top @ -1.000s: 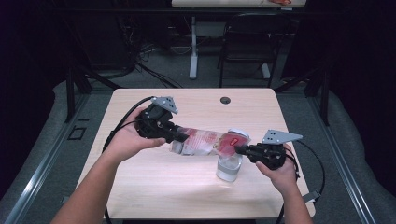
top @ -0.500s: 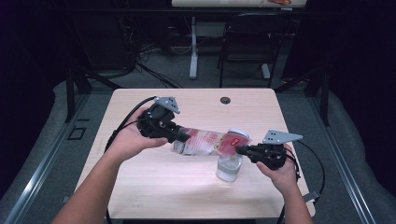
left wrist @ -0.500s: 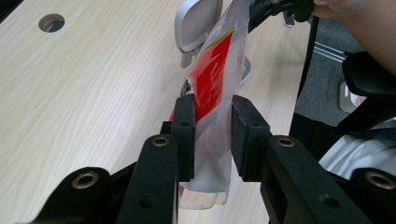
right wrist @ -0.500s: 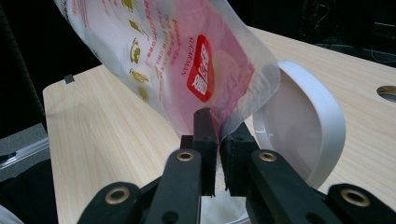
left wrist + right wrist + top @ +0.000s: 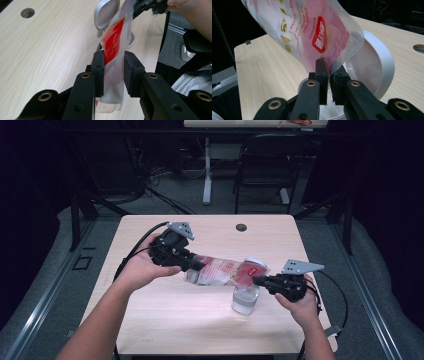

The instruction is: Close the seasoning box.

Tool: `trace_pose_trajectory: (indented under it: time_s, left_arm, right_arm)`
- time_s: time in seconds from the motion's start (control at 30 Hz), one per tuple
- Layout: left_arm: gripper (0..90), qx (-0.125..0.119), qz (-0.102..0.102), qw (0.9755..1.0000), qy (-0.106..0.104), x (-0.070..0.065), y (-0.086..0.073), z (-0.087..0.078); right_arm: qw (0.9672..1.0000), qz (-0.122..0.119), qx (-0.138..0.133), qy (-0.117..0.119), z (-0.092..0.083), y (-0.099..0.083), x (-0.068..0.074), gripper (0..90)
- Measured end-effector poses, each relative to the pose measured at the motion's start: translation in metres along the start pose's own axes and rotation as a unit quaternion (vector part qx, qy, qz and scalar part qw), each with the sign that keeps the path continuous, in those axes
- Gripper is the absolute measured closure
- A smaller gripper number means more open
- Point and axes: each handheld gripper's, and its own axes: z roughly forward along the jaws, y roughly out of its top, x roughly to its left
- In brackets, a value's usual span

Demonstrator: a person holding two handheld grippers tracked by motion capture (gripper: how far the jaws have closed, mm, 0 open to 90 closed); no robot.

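dark floor and shadow surround a pale wooden table (image 5: 165,320), with cables, a chair and another table's legs in the gloom behind it. one round cable hole (image 5: 241,227) sits near the far edge. the near half of the tabletop is bare, and so are the far corners, so there is open room on every side of the work at the middle.

one clear plastic pouch (image 5: 225,270) with red print hangs stretched above the table between two grippers. the left gripper (image 5: 197,266) pinches one end of it; in the left gripper view the pouch (image 5: 113,50) runs between the two black pads (image 5: 98,67), which press on it from both sides. the right gripper (image 5: 257,281) pinches the other end, its jaws nearly together on a corner of the film just below the red label (image 5: 320,35) in the right gripper view.

one clear jar (image 5: 245,301) stands on the table right under the pouch's right end, near the right edge, and its one white flip lid (image 5: 374,65) stands tilted open behind the pouch.

two hands hold the grippers, and one cable trails from each toward the table's side edges.
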Motion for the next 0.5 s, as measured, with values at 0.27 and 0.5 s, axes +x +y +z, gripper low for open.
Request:
trace_pose_trajectory:
  time_s: [0.27,0.5]
  left_arm:
    - [72.9,-0.002,-0.004,1.0000,-0.003,0.0016,-0.0001,0.0001]
    - [73.1,-0.002,0.000,1.0000,-0.005,-0.0001,0.0024,-0.0005]
  right_arm:
    - [1.0000,0.002,0.001,0.004,0.0010,-0.0010,-0.0010,85.6]
    - [1.0000,0.001,0.004,0.002,0.0003,-0.0007,-0.0009,85.5]
